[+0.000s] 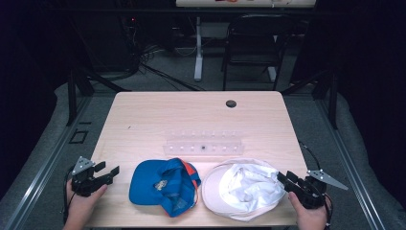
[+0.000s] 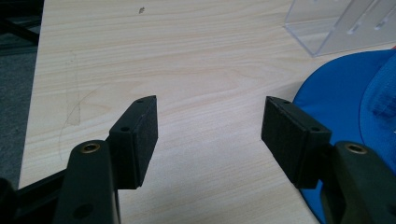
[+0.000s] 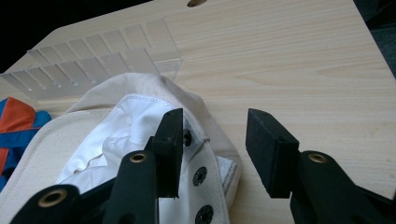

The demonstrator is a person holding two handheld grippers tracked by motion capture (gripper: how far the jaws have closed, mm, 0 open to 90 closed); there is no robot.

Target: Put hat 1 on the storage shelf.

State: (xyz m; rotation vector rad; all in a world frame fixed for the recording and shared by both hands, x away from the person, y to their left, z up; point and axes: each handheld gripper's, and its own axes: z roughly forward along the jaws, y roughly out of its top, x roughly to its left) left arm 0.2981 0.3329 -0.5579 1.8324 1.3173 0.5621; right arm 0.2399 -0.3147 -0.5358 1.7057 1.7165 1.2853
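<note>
Pale wooden tabletop (image 1: pixel 158 115) evenly lit from above, room around it nearly black. High view soft, low-res. Glare off clear plastic rack (image 1: pixel 203 142). Gripper views sharper; black jaws slightly blurred up close, faint shadows under them.

Matt pale wood-grain counter (image 1: pixel 158 115), soft cloth blue cap (image 1: pixel 155 184) and white cap (image 1: pixel 244 189), glossy clear plastic rack (image 1: pixel 203 142).

No readable text, small emblem on blue cap (image 1: pixel 165 186) near left gripper (image 1: pixel 106 173) too blurred to read
</note>
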